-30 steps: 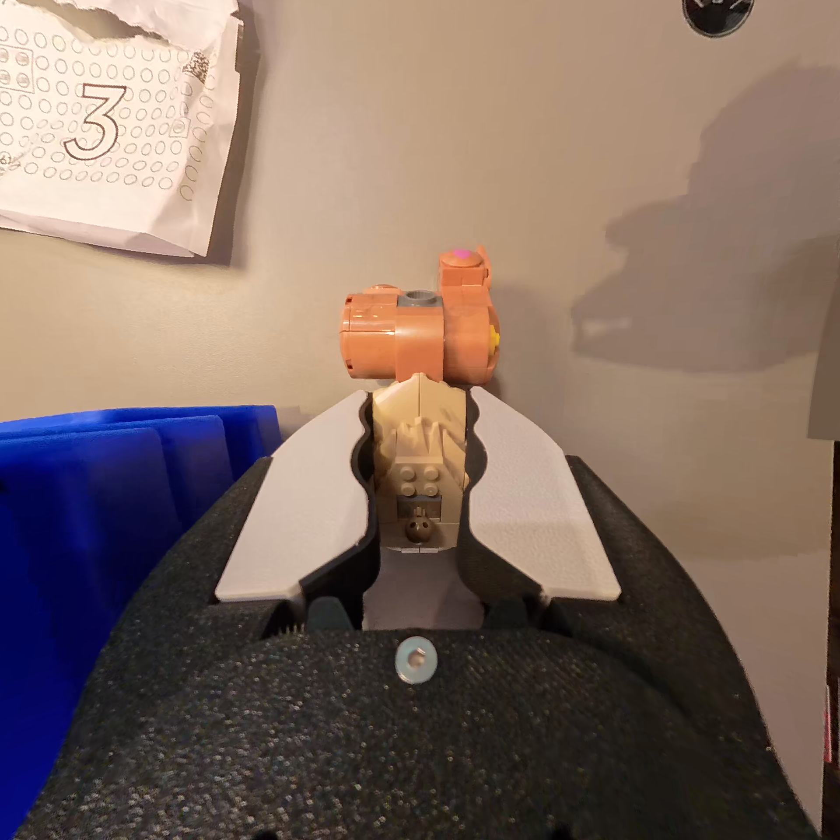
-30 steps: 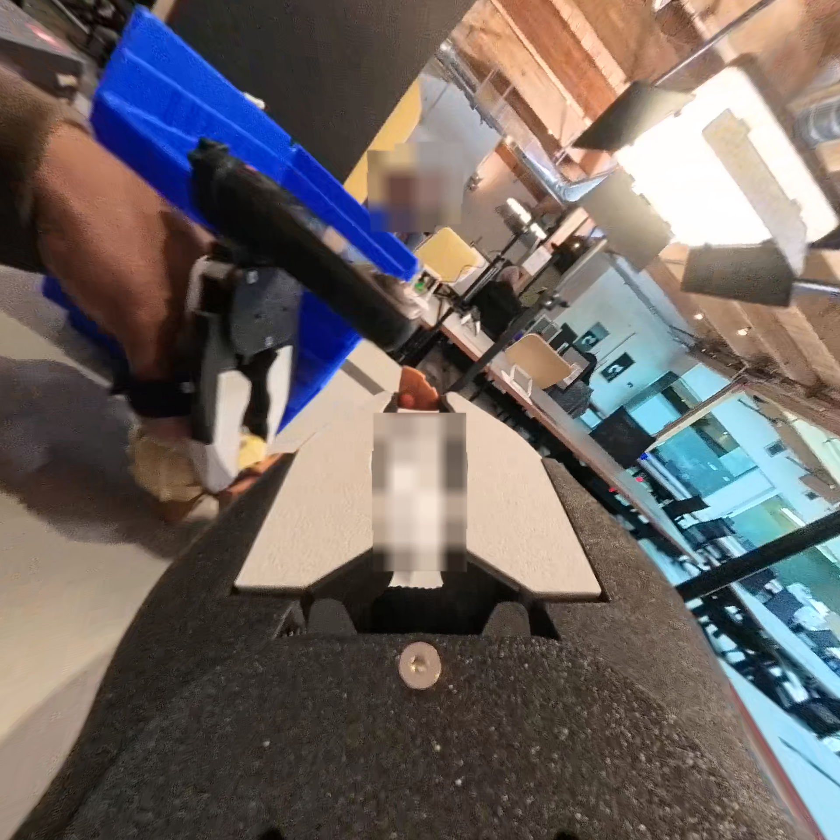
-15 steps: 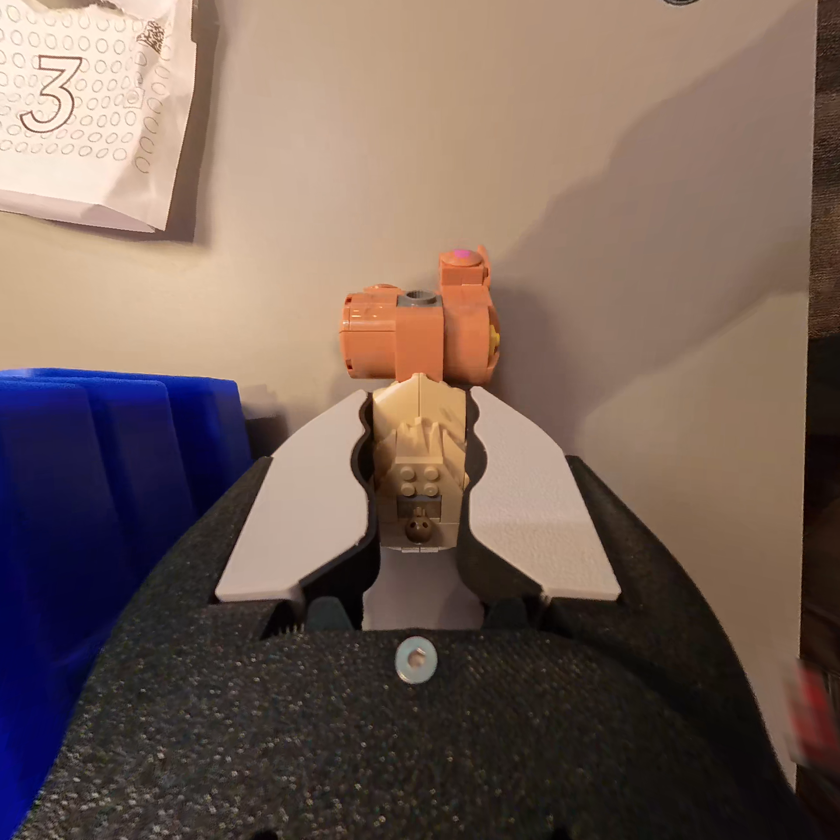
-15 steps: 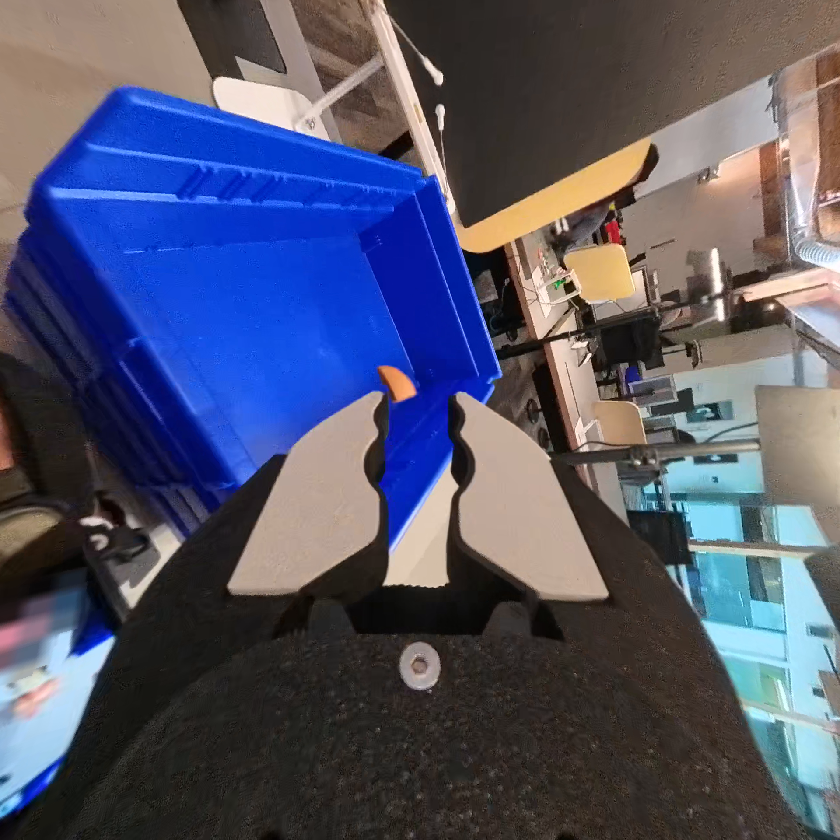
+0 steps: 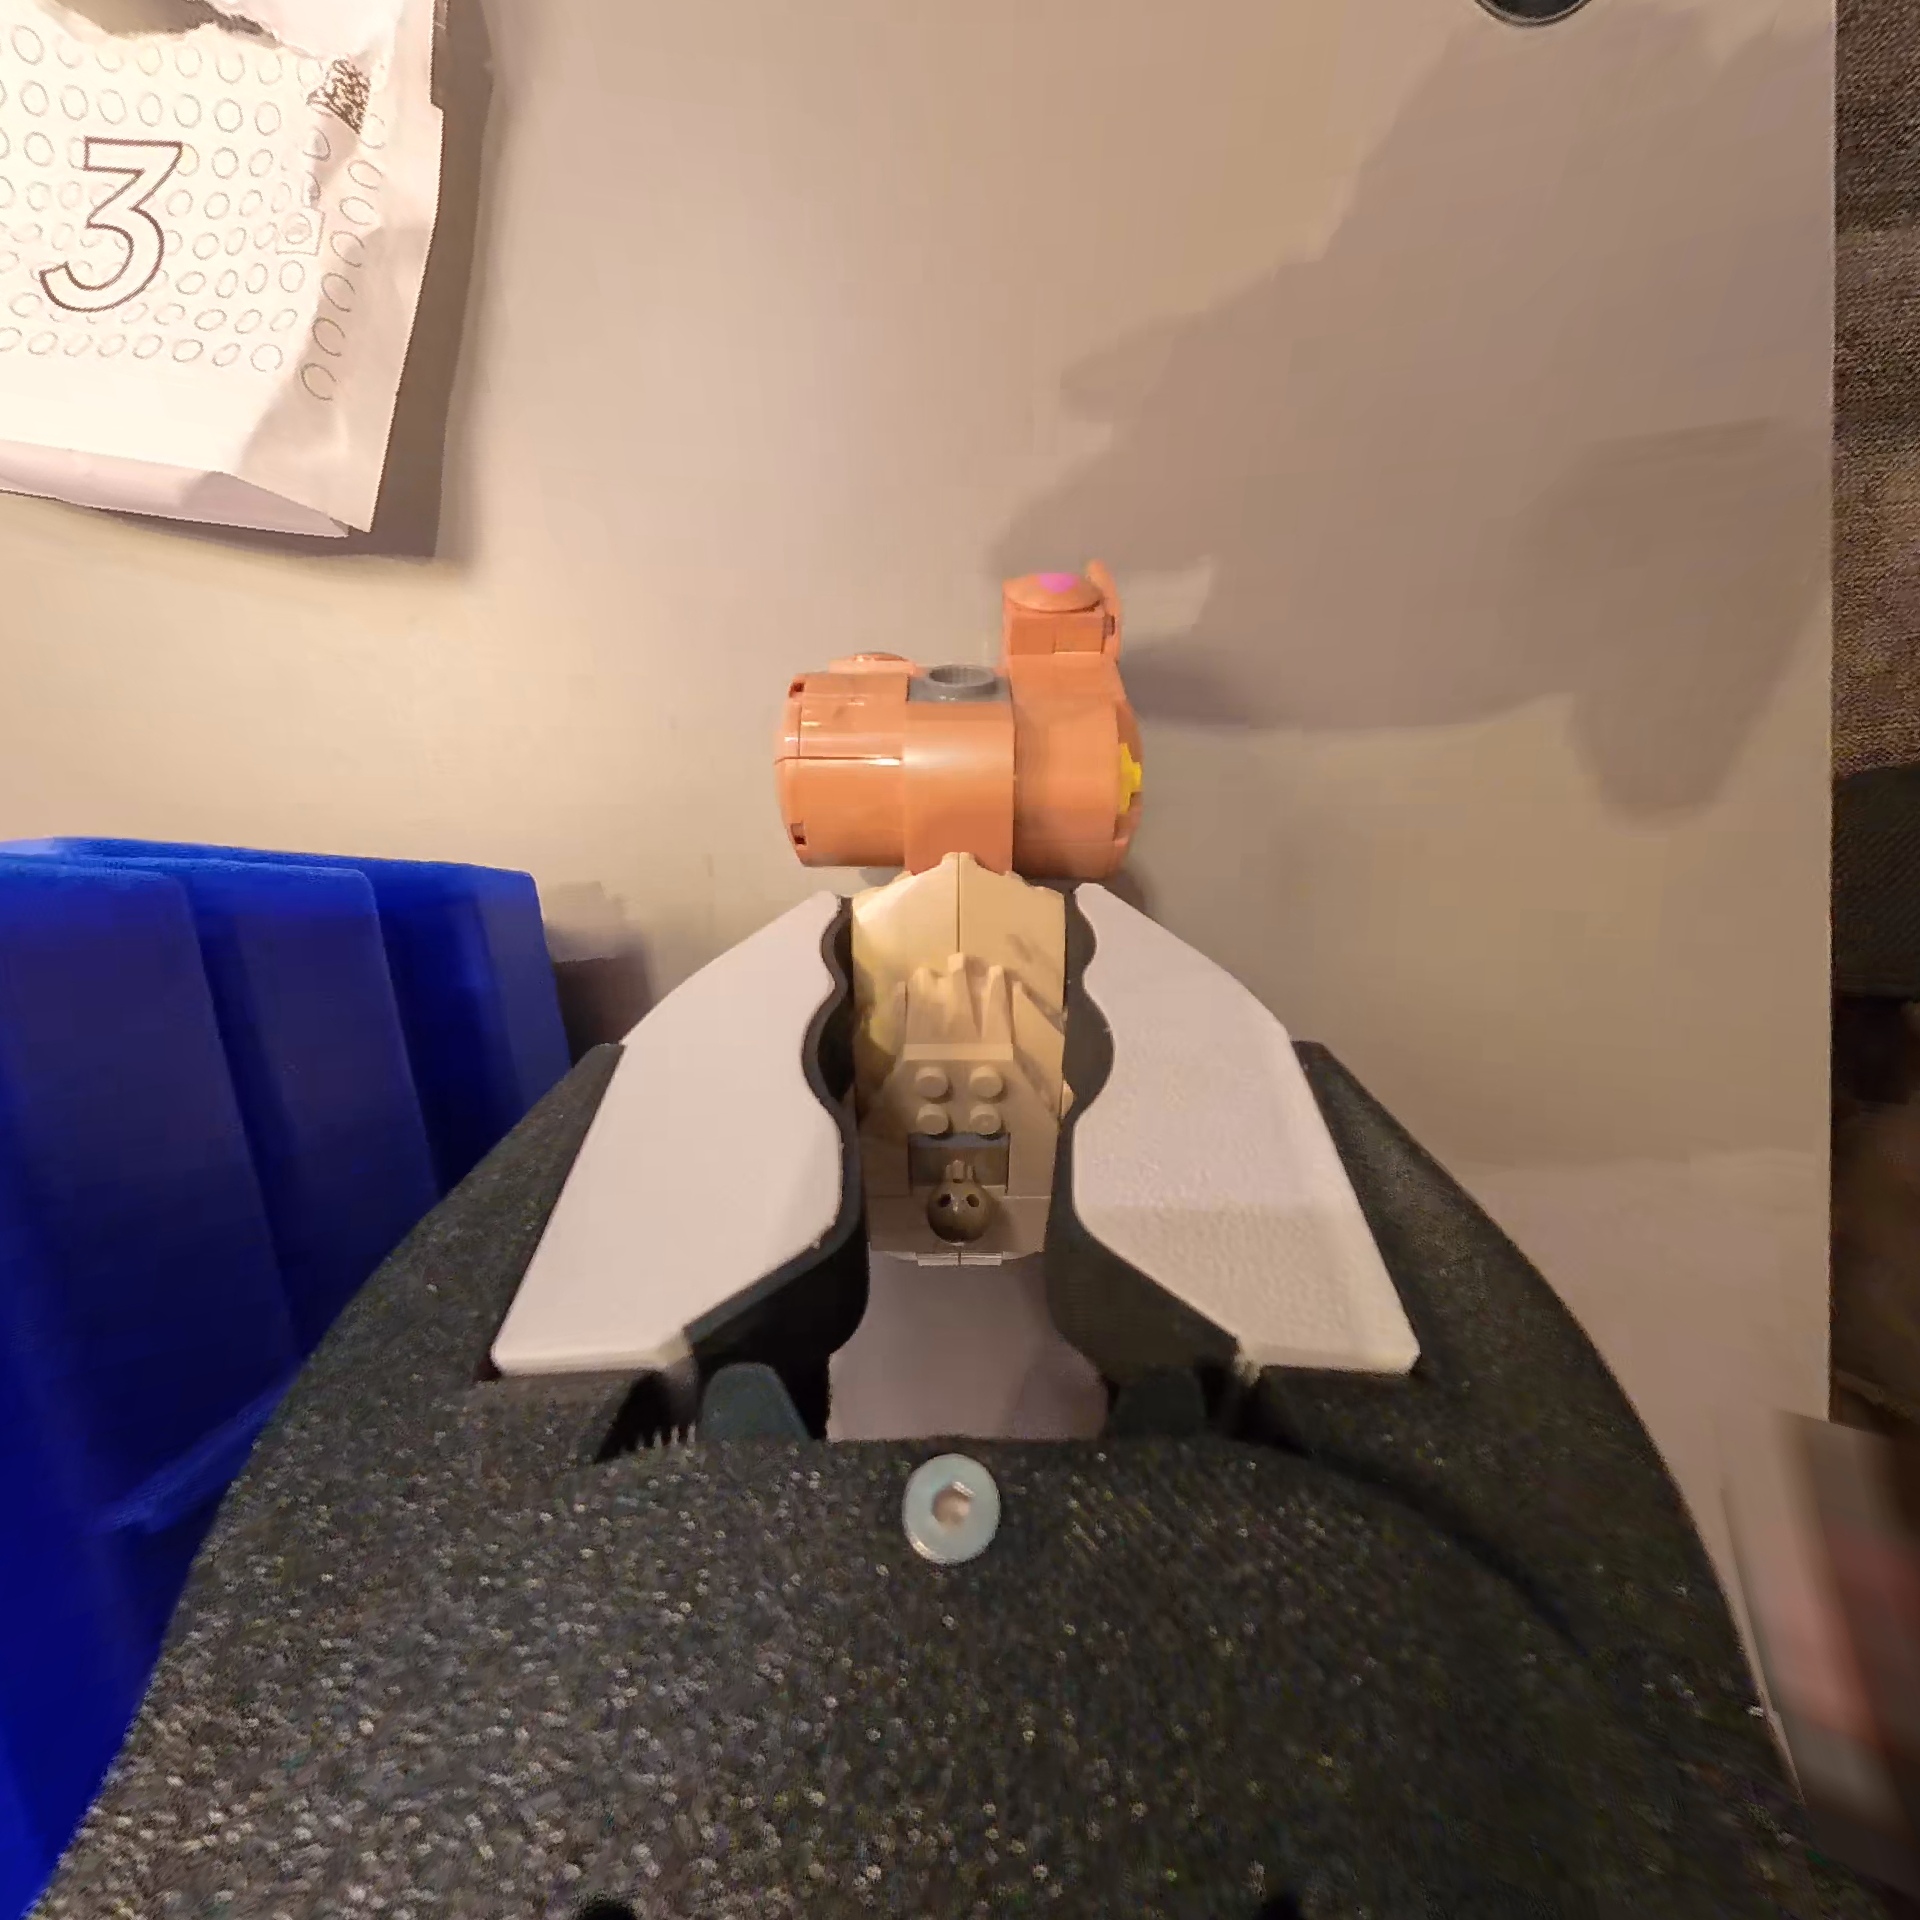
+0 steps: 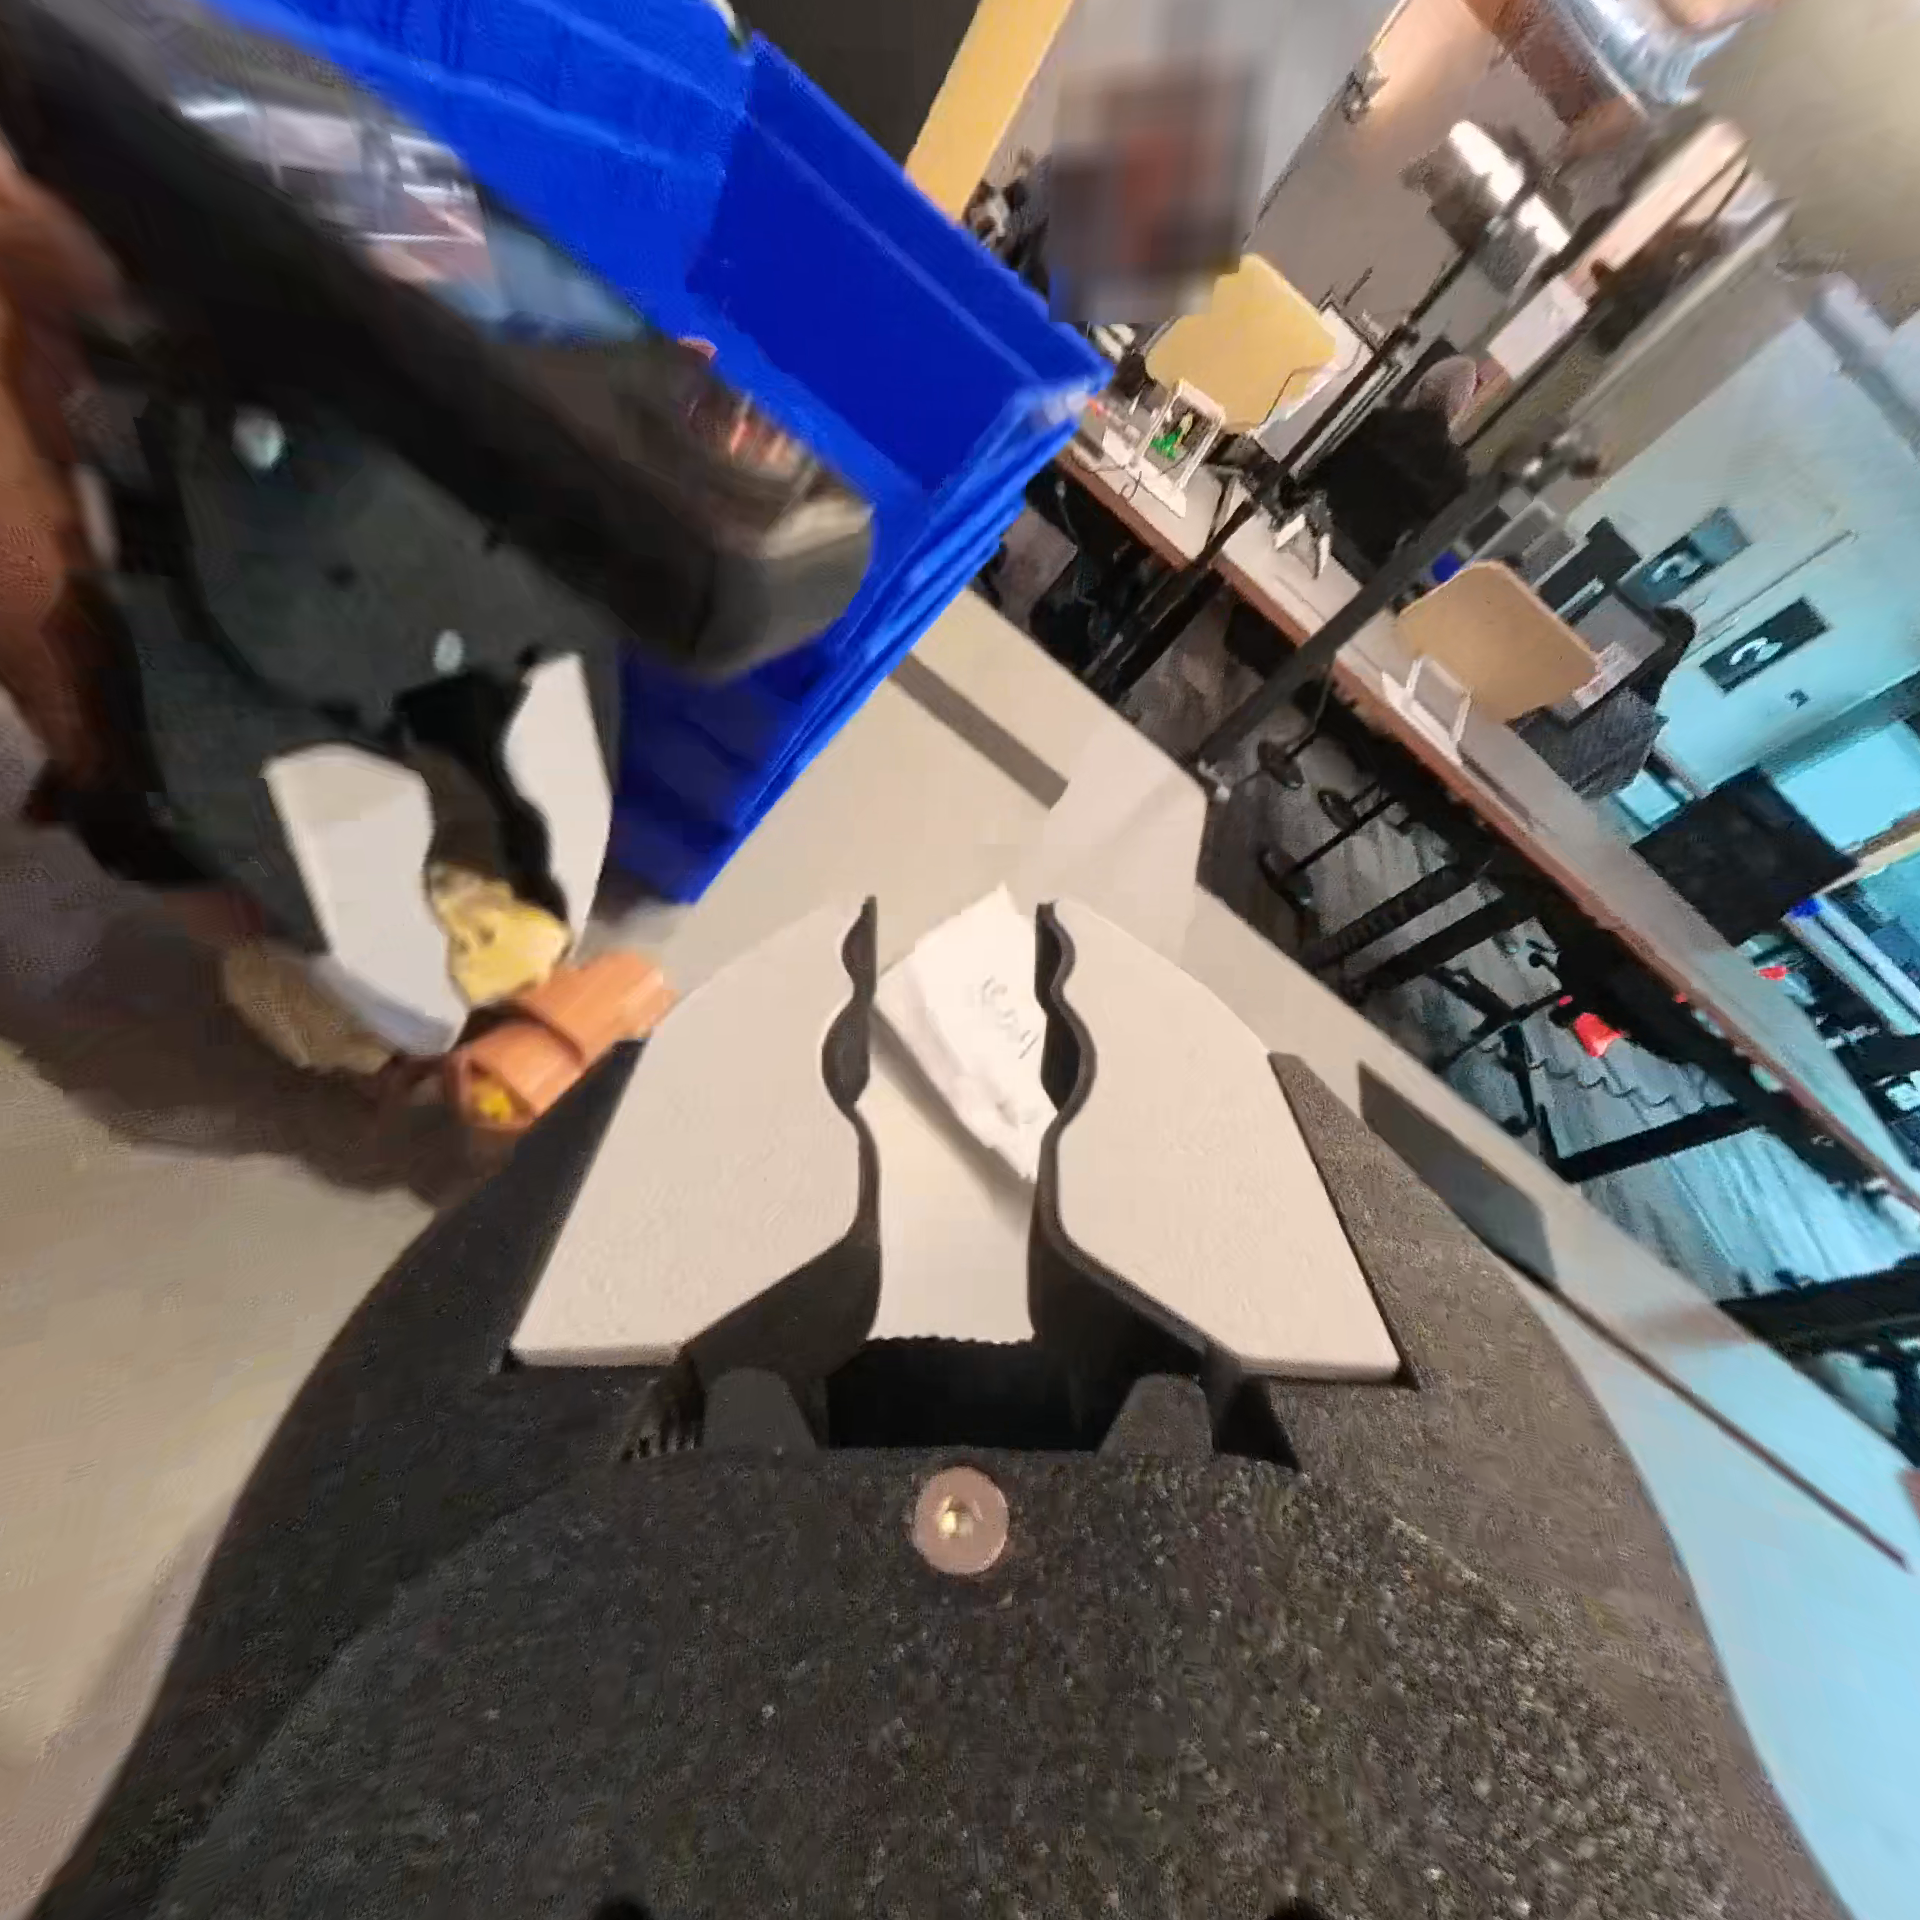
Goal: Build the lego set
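Observation:
My left gripper (image 5: 956, 906) is shut on the tan body of a lego model (image 5: 935, 769). The model's orange rounded part sticks out past the fingertips, with a grey stud on top and a pink-topped block on its right. The model is held just above the grey table (image 5: 1351, 520). My right gripper (image 6: 956, 925) is open and empty, low over the table. In the right wrist view the left gripper (image 6: 499, 956) is at the left, held by a hand, with the tan and orange model (image 6: 561, 1029) in it.
A blue bin (image 5: 208, 1091) stands close on the left of the left gripper and also shows in the right wrist view (image 6: 862, 312). A torn white paper bag (image 5: 187, 260) lies on the table beyond; it also shows between my right fingers (image 6: 966, 1039). The table edge (image 5: 1831, 727) runs on the right. Spacing between my two grippers at the tips: around 15 cm.
My right gripper carried a small orange piece at its fingertips before; now it is empty and wider open. It has swung from the blue bin back toward the table and the left gripper.

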